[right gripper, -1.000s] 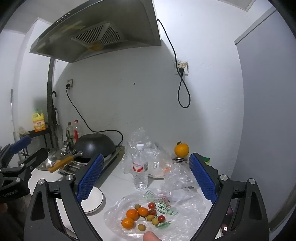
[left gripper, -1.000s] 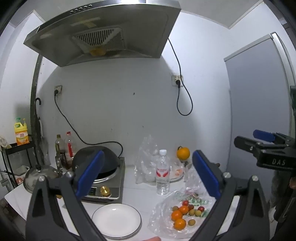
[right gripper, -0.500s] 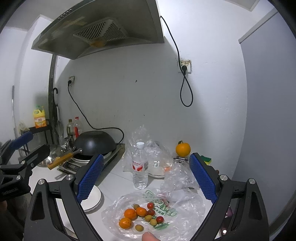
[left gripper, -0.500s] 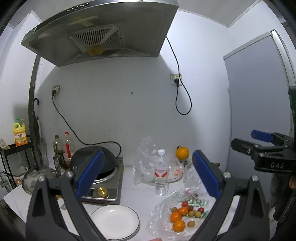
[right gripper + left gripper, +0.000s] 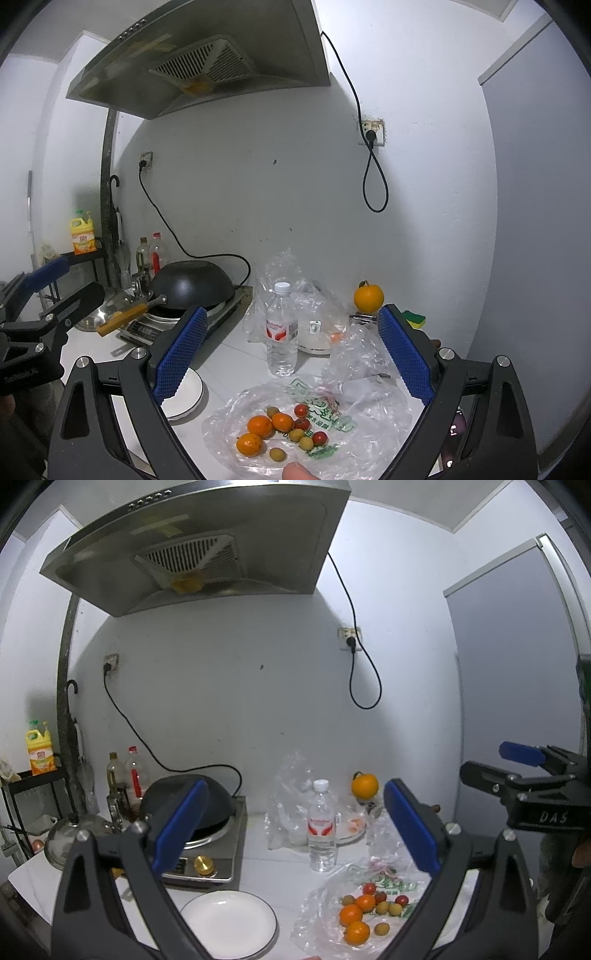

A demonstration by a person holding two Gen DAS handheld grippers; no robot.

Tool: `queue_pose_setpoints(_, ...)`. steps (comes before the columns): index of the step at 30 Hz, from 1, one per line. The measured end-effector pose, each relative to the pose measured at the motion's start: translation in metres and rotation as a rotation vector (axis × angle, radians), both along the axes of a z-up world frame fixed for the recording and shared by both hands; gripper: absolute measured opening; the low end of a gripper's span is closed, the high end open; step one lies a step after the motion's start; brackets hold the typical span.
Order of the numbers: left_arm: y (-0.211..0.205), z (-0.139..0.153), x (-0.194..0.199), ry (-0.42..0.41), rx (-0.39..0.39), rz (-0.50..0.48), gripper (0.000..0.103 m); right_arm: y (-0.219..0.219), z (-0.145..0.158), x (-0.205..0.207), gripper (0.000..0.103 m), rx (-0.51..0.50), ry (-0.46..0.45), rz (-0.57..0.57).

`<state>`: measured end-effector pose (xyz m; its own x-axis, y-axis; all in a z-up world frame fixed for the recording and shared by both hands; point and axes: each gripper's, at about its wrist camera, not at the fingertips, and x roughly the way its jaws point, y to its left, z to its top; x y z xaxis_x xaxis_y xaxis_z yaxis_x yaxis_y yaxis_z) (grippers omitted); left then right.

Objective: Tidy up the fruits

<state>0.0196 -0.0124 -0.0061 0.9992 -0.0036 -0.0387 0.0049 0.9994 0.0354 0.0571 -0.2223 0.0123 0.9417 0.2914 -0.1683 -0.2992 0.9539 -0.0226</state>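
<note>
a cluster of small fruits [image 5: 282, 434] lies on a crinkled clear plastic bag [image 5: 332, 417] spread flat on the white bench [image 5: 229, 354]: three round mandarins with dimpled skin, glossy red cherry tomatoes and a few dull yellow-green balls (what kind they are is hard to tell). the same pile [image 5: 369, 910] sits at the lower right of the left wrist view, just right of a smooth white plate [image 5: 229, 921] with a thin dark rim. a ribbed clear water bottle [image 5: 282, 328] with a red label stands upright behind the bag, more crumpled plastic around it, and a larger orange [image 5: 368, 296] is perched near the wall.

the right gripper [image 5: 291, 354] hangs above the fruits, its blue textured pads spread wide and empty. the left gripper [image 5: 295, 830] is likewise released, holding nothing, above the plate and bag.

further left, a dark domed wok [image 5: 192, 284] with a wooden handle rests on a steel cooktop [image 5: 207, 860]. a brushed metal range hood [image 5: 199, 546] juts from the scuffed white wall, where black cables loop from two sockets.
</note>
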Motion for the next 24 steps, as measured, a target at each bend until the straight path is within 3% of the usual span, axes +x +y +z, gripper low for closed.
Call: queue_pose_setpoints(24,-0.004,-0.002,0.012,0.008,0.0,0.002,0.097,0.003,-0.004,0.015,0.095,-0.004,0.014,0.03)
